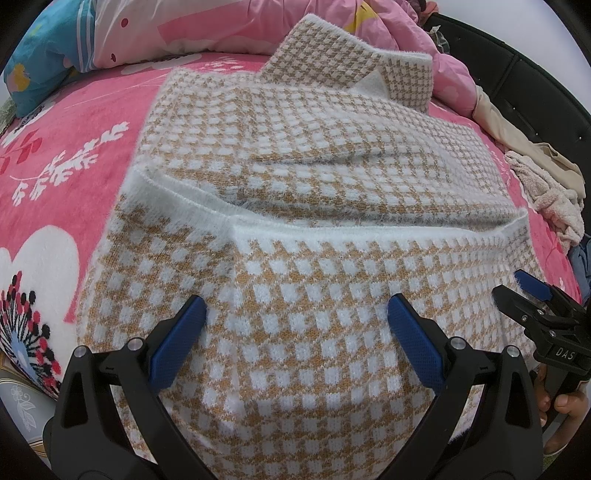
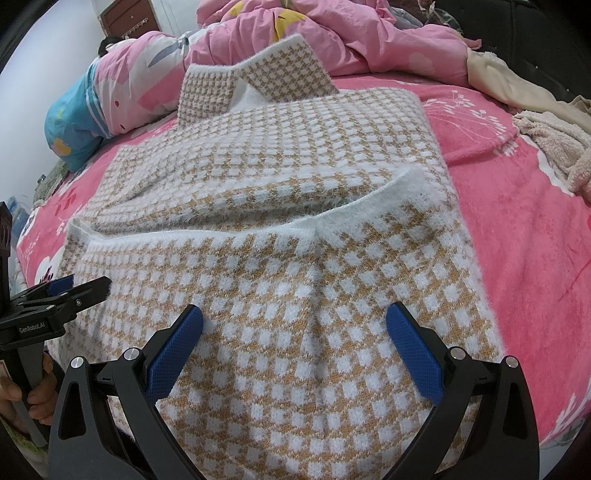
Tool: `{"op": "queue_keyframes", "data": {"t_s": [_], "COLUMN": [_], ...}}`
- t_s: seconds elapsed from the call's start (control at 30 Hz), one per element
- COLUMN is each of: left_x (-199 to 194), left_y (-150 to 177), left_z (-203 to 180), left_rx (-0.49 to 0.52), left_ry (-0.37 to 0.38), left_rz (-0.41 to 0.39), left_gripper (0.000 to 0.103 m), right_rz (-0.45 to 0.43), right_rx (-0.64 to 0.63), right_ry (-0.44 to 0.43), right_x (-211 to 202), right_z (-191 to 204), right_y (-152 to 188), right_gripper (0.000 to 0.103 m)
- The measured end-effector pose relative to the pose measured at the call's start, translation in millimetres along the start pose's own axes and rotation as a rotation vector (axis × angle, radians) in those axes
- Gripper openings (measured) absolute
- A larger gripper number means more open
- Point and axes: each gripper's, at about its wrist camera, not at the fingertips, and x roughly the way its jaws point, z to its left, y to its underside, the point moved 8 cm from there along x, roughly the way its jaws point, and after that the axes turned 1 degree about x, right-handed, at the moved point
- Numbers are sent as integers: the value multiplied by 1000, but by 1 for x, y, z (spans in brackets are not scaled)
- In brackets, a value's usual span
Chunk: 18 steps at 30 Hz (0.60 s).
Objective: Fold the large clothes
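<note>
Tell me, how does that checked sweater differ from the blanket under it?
The houndstooth sweater is tan and white in small checks; the pink blanket bears large white flowers and sprigs. The sweater lies folded in layers, its collar standing up; the blanket is spread flat beneath it. Both look soft and fuzzy.

**Two wrist cameras, one sweater between them**

My left wrist camera looks forward along the left gripper (image 1: 297, 314), low and close over the near hem of the checked sweater (image 1: 317, 177), facing its collar and the pink quilt (image 1: 236, 26) beyond. My right wrist camera, on the right gripper (image 2: 295, 325), takes the same low, close line from the sweater's other near corner. Both views share the whole sweater, the pink blanket (image 1: 70, 147) around it and the blue pillow (image 1: 48, 55) past its collar. Each also catches the other gripper at the frame edge beside the hem.
</note>
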Motion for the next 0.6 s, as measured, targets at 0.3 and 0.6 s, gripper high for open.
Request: {"op": "queue_keyframes", "data": {"t_s": [0.3, 0.6], "left_x": [0, -1], "left_y": [0, 0], "left_z": [0, 0], "left_rx": [0, 8], "left_ry": [1, 1], "left_rz": [1, -3], "left_gripper": [95, 95], "right_rz": [0, 3], "right_rx": [1, 5], "right_ry": [1, -8], "right_x": [0, -1], "right_z": [0, 2], "right_y": [1, 0], "right_gripper": [97, 97]}}
